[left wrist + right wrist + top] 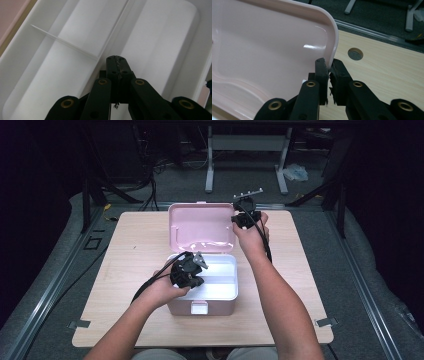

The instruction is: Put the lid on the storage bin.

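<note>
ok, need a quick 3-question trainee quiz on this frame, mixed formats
1. True or false: the pink lid stands open.
2. The right gripper is shut on: A) the lid's edge, B) the front latch, C) nothing.
3. Fill in: the left gripper hangs over the white ____ inside the box, jaws shut.

Key: 1 true; 2 A; 3 tray.
</note>
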Action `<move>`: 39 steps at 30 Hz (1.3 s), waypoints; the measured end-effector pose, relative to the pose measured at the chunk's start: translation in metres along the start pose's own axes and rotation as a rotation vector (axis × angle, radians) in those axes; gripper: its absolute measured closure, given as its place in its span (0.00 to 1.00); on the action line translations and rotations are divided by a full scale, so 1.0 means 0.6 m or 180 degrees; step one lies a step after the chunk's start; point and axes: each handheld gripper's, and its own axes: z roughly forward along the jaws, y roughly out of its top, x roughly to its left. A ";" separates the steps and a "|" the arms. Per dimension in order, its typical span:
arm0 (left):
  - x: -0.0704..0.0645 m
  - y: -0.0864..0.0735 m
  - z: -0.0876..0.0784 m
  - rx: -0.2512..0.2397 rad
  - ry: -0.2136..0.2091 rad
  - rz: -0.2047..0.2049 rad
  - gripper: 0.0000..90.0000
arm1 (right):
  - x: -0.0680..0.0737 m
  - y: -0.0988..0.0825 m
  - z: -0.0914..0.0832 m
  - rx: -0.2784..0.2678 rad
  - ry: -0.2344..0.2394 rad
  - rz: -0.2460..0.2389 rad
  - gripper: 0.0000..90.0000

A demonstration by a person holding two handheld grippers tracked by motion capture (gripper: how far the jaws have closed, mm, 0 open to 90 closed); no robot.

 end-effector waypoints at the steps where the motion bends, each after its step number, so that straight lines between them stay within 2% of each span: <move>1: -0.001 0.001 0.000 0.0007 0.0004 -0.0008 1.00 | 0.001 -0.001 -0.003 -0.0033 -0.0006 -0.0019 0.94; 7: 0.000 0.003 0.000 0.0022 0.0003 -0.0013 1.00 | 0.005 -0.005 -0.027 -0.0116 0.0026 -0.0086 0.94; 9: 0.003 0.005 0.000 0.0071 0.0069 0.0017 1.00 | 0.005 -0.006 -0.030 -0.0138 0.0035 -0.0092 0.94; 12: 0.005 0.009 0.000 0.0139 0.0051 0.0022 0.99 | 0.008 -0.006 -0.033 -0.0183 0.0034 -0.0114 0.94; 14: 0.010 0.010 -0.002 0.0157 -0.0052 -0.0020 0.96 | 0.009 -0.006 -0.034 -0.0203 0.0040 -0.0119 0.94; 17: 0.020 0.006 -0.009 0.0107 -0.0259 -0.0151 0.86 | 0.010 -0.006 -0.036 -0.0220 0.0064 -0.0121 0.95; 19: 0.029 0.003 -0.017 0.0066 -0.0439 -0.0225 0.76 | 0.010 -0.006 -0.037 -0.0228 0.0069 -0.0131 0.95; 20: 0.033 0.002 -0.023 0.0014 -0.0468 -0.0271 0.71 | 0.011 -0.006 -0.037 -0.0231 0.0068 -0.0133 0.95; 22: 0.043 0.000 -0.038 -0.0060 -0.0422 -0.0362 0.65 | 0.011 -0.006 -0.037 -0.0242 0.0065 -0.0140 0.95; 25: 0.061 -0.003 -0.058 -0.0056 -0.0169 -0.0415 0.57 | 0.012 -0.006 -0.038 -0.0246 0.0069 -0.0117 0.95; 26: 0.069 -0.005 -0.064 -0.0049 -0.0100 -0.0425 0.56 | 0.012 -0.006 -0.039 -0.0239 0.0066 -0.0130 0.95; 30: 0.105 -0.016 -0.086 -0.0165 0.0086 -0.0635 0.55 | 0.014 -0.007 -0.043 -0.0239 0.0059 -0.0135 0.95; 32: 0.124 -0.021 -0.096 -0.0180 0.0268 -0.0703 0.55 | 0.014 -0.007 -0.044 -0.0246 0.0058 -0.0145 0.95; 34: 0.145 -0.026 -0.109 -0.0212 0.0390 -0.0810 0.55 | 0.015 -0.007 -0.046 -0.0239 0.0054 -0.0155 0.95; 36: 0.164 -0.029 -0.125 -0.0291 0.0456 -0.0948 0.56 | 0.015 -0.007 -0.048 -0.0238 0.0062 -0.0154 0.95; 39: 0.183 -0.027 -0.144 -0.0348 0.0516 -0.1047 0.57 | 0.013 -0.007 -0.049 -0.0253 0.0077 -0.0174 0.95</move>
